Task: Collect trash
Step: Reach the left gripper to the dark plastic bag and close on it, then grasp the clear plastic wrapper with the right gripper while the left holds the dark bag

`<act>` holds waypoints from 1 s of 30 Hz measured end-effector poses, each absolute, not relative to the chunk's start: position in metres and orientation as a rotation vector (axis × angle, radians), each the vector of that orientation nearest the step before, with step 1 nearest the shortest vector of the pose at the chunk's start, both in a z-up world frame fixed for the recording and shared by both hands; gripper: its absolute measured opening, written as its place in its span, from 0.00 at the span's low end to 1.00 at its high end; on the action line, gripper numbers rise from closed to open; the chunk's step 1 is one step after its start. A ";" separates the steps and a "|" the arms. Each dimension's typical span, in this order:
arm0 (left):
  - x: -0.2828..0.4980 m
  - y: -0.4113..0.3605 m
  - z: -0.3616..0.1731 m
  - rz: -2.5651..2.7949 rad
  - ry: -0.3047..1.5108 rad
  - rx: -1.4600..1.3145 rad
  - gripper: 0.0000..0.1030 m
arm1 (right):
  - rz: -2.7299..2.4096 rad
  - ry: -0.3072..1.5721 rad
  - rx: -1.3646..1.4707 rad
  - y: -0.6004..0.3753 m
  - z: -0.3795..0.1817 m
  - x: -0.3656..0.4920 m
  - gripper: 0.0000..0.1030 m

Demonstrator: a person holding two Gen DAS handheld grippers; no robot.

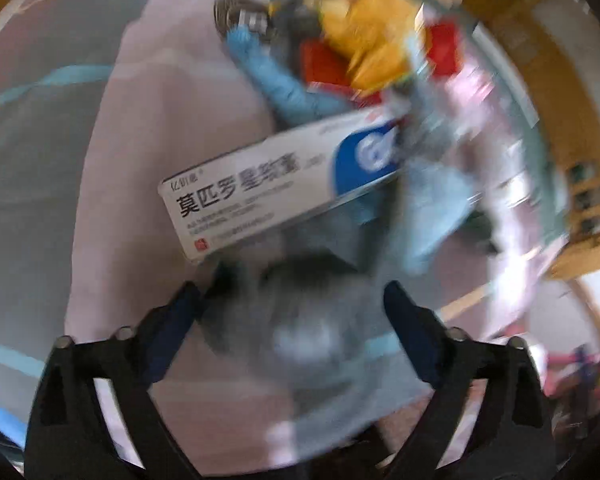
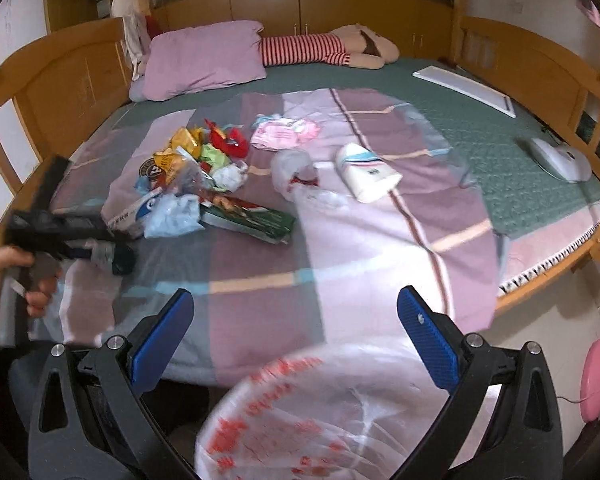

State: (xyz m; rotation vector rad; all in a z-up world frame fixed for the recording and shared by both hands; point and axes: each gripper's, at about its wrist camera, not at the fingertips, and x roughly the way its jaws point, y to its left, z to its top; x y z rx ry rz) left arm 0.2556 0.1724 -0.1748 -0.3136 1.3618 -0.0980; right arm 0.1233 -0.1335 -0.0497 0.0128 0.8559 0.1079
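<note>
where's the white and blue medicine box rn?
On the bed's left side, at the trash pile's near edge: white and blue medicine box just ahead of the left gripper.

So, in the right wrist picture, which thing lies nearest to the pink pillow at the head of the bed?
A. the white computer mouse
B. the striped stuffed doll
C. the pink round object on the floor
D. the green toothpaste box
B: the striped stuffed doll lies right beside the pink pillow, while the other things lie far from it.

A home bedroom: a wooden-framed bed with a patchwork quilt, pink pillow and stuffed doll.
</note>
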 end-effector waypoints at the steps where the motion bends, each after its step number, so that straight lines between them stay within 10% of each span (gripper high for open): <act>1: 0.256 0.171 -0.178 -0.072 1.381 -0.282 0.66 | 0.113 0.860 0.017 -0.127 -0.050 0.130 0.97; 18: 0.209 0.243 -0.097 -0.086 0.957 -0.580 0.57 | 0.102 1.010 0.037 0.026 -0.125 0.284 0.95; 23: 0.208 0.236 -0.091 -0.073 0.936 -0.532 0.57 | 0.135 1.018 0.015 0.033 -0.132 0.277 0.45; 30: 0.203 0.234 -0.084 -0.063 0.889 -0.510 0.57 | 0.211 0.931 0.115 0.017 -0.102 0.248 0.31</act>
